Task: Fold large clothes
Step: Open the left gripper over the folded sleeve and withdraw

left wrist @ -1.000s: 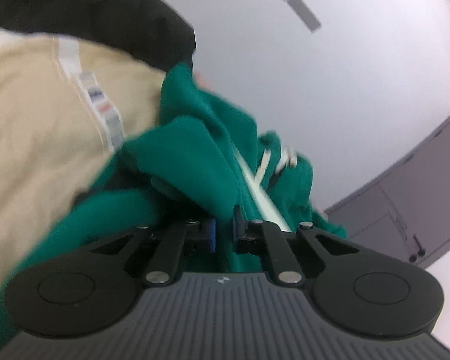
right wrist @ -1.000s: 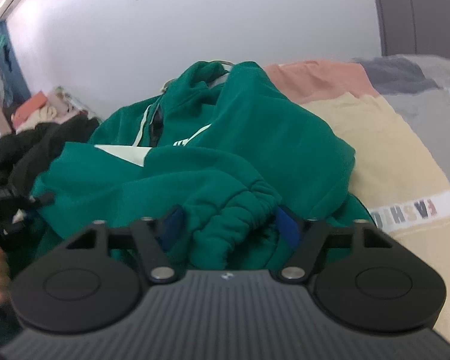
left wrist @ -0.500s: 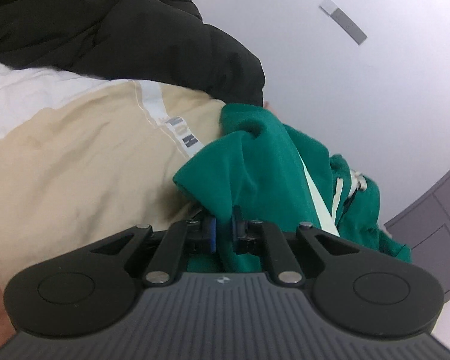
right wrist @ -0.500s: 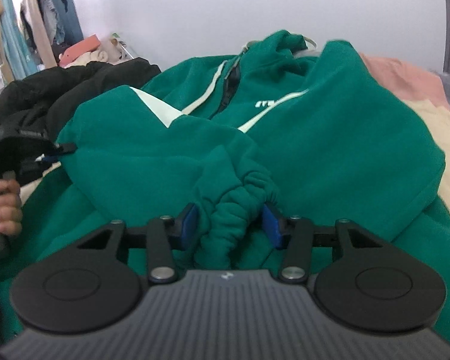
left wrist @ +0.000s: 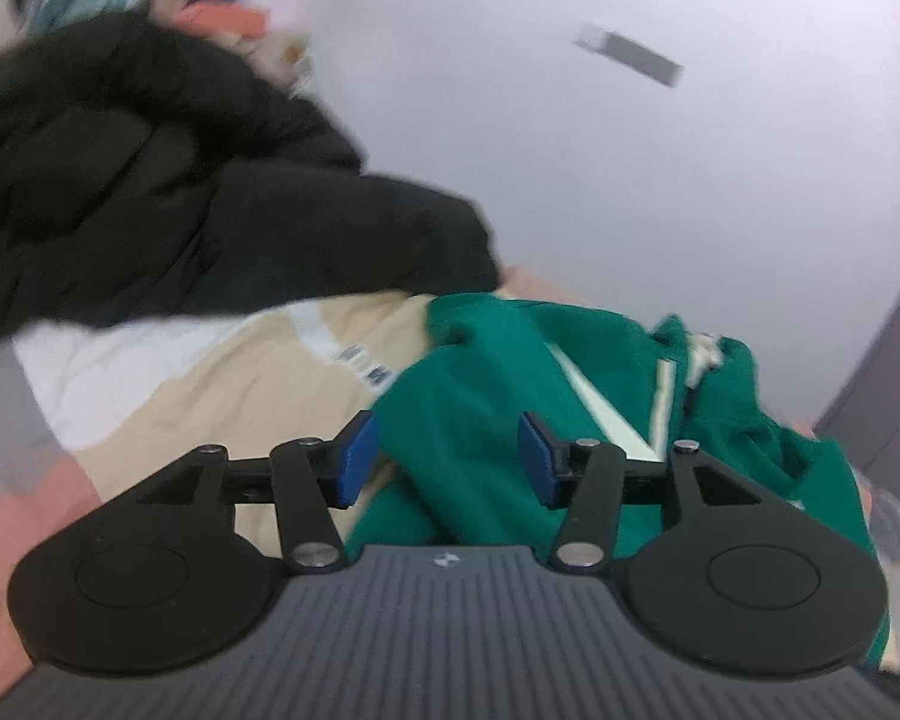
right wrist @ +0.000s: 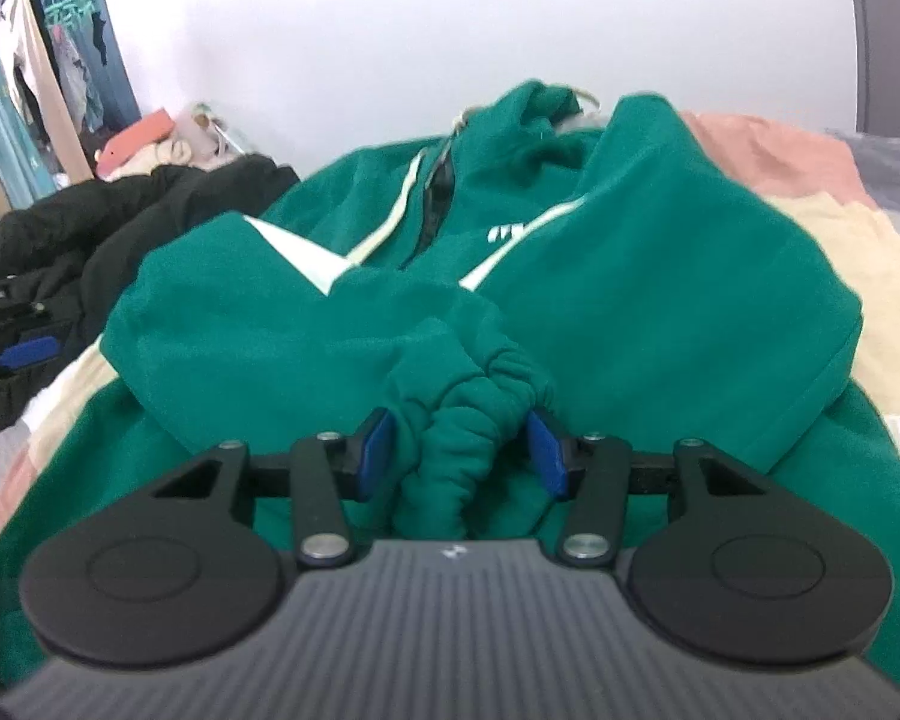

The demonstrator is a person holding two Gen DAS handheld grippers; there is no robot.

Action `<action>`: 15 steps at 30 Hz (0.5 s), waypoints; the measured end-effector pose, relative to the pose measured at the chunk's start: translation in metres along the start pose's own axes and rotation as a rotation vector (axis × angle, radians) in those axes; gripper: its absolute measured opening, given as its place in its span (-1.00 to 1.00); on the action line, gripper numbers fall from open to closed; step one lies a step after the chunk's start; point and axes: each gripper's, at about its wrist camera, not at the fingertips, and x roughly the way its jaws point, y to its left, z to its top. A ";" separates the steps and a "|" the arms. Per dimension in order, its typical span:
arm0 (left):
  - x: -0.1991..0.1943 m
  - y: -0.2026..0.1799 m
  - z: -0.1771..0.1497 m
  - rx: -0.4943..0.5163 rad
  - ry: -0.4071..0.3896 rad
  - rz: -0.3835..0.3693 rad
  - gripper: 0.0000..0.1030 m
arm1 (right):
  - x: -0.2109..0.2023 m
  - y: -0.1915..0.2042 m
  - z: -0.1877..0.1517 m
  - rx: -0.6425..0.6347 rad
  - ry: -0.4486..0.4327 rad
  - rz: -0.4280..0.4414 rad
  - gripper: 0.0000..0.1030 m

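A green hoodie (right wrist: 630, 252) with white stripes lies on the bed, front up, its sleeves folded across the chest. My right gripper (right wrist: 459, 450) is shut on the bunched sleeve cuff (right wrist: 468, 396), which fills the gap between the blue pads. In the left wrist view the hoodie (left wrist: 510, 360) lies just ahead. My left gripper (left wrist: 447, 456) is opening, its pads clear of the cloth, with a green fold lying between and beyond them. The left gripper's blue pad (right wrist: 27, 351) also shows at the left edge of the right wrist view.
A black padded jacket (left wrist: 180, 198) is heaped to the left of the hoodie. Beneath lies a beige, white and pink bedcover (left wrist: 240, 384). A white wall stands behind, a grey cupboard (right wrist: 894, 30) at the right, and hanging clothes (right wrist: 42, 78) at the far left.
My left gripper's jaws have spread off the green fold they pinched, and it has drawn back and up from the hoodie. My right gripper keeps hold of the cuff.
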 end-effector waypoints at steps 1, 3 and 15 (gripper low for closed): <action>-0.005 -0.009 -0.002 0.034 0.001 -0.021 0.12 | -0.001 0.002 0.001 -0.006 -0.014 -0.002 0.03; -0.012 -0.028 -0.007 0.089 0.008 -0.073 0.12 | -0.007 0.006 0.003 -0.021 -0.046 -0.004 0.03; 0.011 -0.091 -0.051 0.250 0.143 -0.221 0.12 | -0.033 0.011 0.014 -0.047 -0.168 -0.002 0.01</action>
